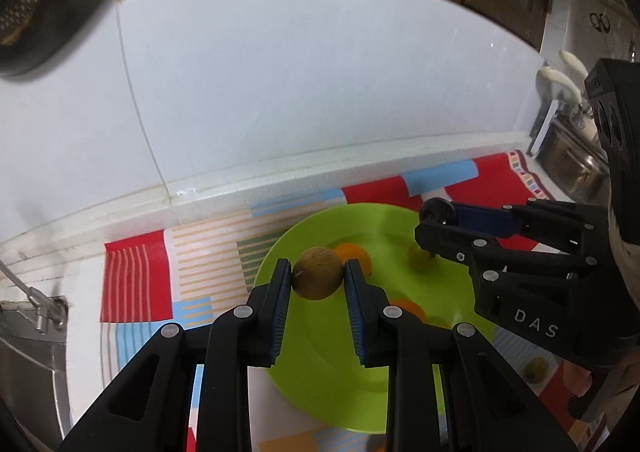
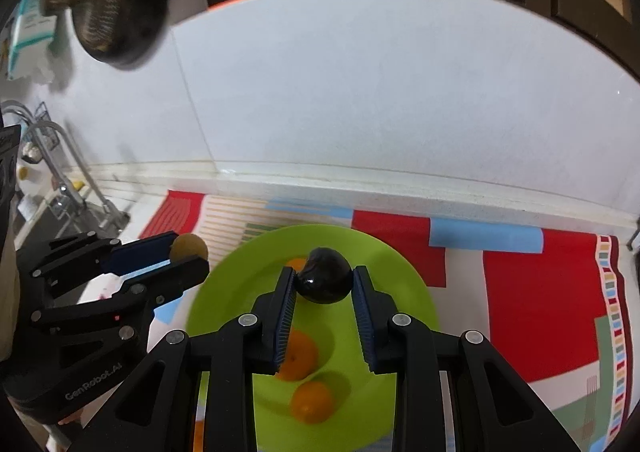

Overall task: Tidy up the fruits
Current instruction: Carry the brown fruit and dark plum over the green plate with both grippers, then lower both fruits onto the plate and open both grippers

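Observation:
My left gripper (image 1: 317, 276) is shut on a round brown fruit (image 1: 317, 272) and hangs over the left side of a lime green plate (image 1: 320, 372). My right gripper (image 2: 323, 278) is shut on a glossy dark round fruit (image 2: 324, 280) above the same green plate (image 2: 400, 292). In the left wrist view the right gripper (image 1: 432, 217) reaches in from the right with the dark fruit (image 1: 437, 209). In the right wrist view the left gripper (image 2: 188, 252) holds the brown fruit (image 2: 189, 246) at the plate's left rim. Oranges (image 2: 311, 402) and a small greenish fruit (image 1: 418, 260) lie on the plate.
A red, white and blue patterned cloth (image 2: 520, 292) covers the counter under the plate. The white tiled wall (image 1: 320, 91) stands close behind. A sink with a tap (image 2: 60, 179) is at the left. Another small fruit (image 1: 536, 370) lies on the cloth to the right of the plate.

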